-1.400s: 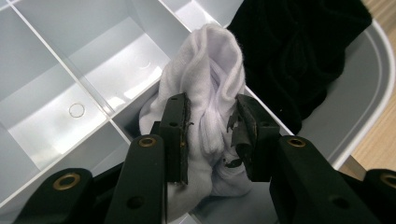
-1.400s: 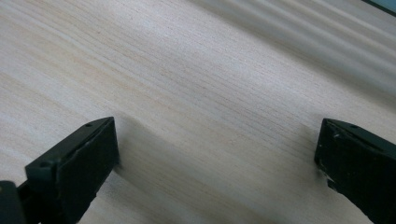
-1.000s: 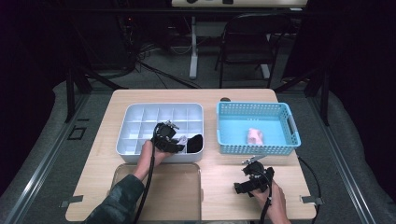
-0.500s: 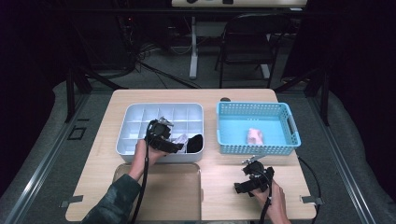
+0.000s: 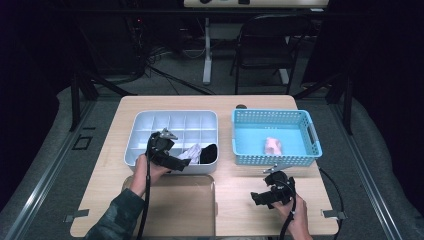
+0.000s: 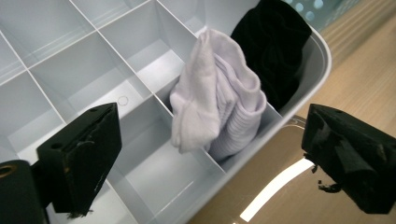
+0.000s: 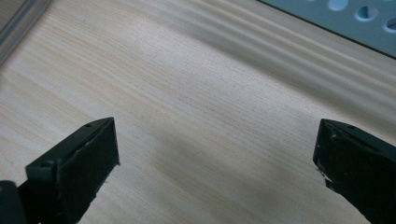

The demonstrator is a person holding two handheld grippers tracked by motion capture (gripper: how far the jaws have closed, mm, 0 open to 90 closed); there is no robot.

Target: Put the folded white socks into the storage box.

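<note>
At centre-left of the high view, the left gripper (image 5: pixel 186 161) hangs over the near edge of the pale grey plastic divided organiser tray (image 5: pixel 145 126), jaws spread wide and nothing between them; they have just been opening. In the left gripper view the two black jaws sit at lower left and lower right of the frame, well apart, with the rolled white ribbed sock (image 6: pixel 217 105) in the gap beyond them, not touched by either pad. The sock stands in a near-row compartment of the tray, leaning on the dividers, its top flopped over toward the frame's left. Just beside it at upper right of that frame, the rolled black fabric sock (image 6: pixel 273 42) fills the corner compartment against the tray's rounded wall. In the high view both socks show at the tray's lower right corner, white (image 5: pixel 192 152) left of black (image 5: pixel 209 153), touching or nearly so.

At lower right of the high view, the right gripper (image 5: pixel 256 199) is held low over the light wooden tabletop (image 5: pixel 240 210), below the blue perforated plastic basket (image 5: pixel 272 117). Its jaws are wide, with bare wood grain between them in the right gripper view. A small pink fabric bundle (image 5: pixel 272 145) lies inside the basket, right of centre. A clear plastic lid (image 5: pixel 175 205) lies flat on the table just below the tray.
</note>
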